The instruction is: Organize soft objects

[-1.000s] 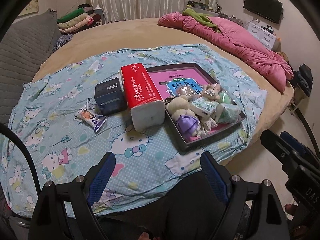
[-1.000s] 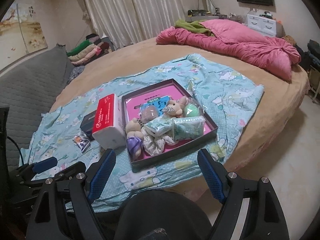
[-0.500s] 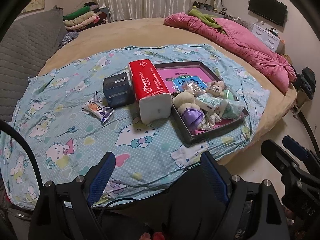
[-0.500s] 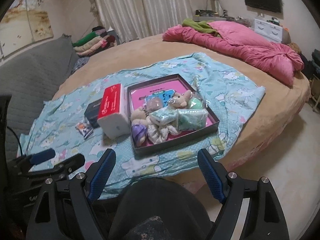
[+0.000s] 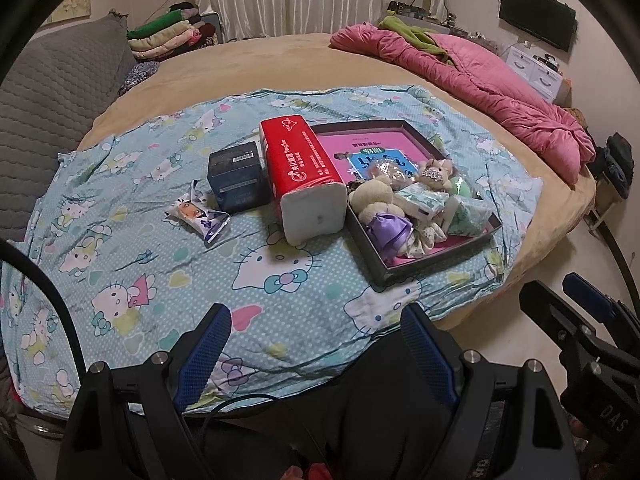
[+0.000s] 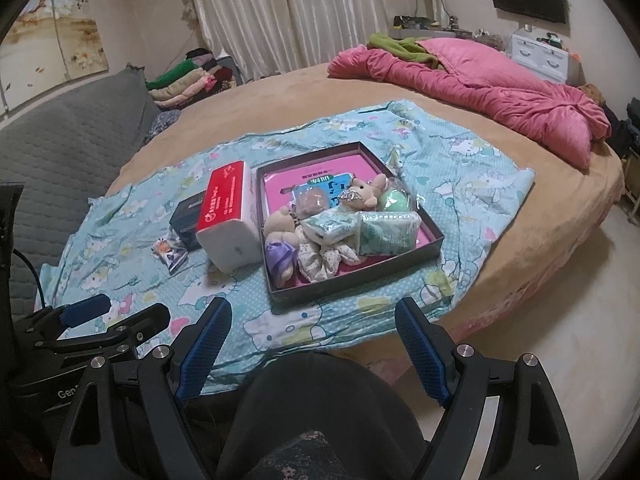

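Observation:
A dark shallow box [image 5: 436,264] [image 6: 356,280] with a pink bottom lies on the Hello Kitty cloth [image 5: 132,272] [image 6: 460,168]. It holds several soft things: plush toys [image 5: 374,196] [image 6: 366,192], a purple bow [image 5: 386,230] [image 6: 276,252], tissue packs [image 5: 466,214] [image 6: 386,232], a green ball [image 6: 394,202]. A red tissue pack [image 5: 304,176] [image 6: 228,212], a dark blue box [image 5: 236,176] [image 6: 184,216] and a small packet [image 5: 198,216] [image 6: 170,252] lie left of it. My left gripper [image 5: 316,348] and right gripper [image 6: 310,340] are open and empty, back at the near edge of the bed.
The cloth lies on a round tan bed [image 5: 248,60] [image 6: 280,96]. A pink quilt [image 5: 480,68] [image 6: 480,80] is heaped at the far right. Folded clothes [image 5: 168,36] [image 6: 188,76] and a grey sofa [image 5: 52,92] are at the left. Bare floor [image 6: 560,320] lies to the right.
Both grippers have drawn back a little from the bed, and the views have shifted slightly. The objects have not moved.

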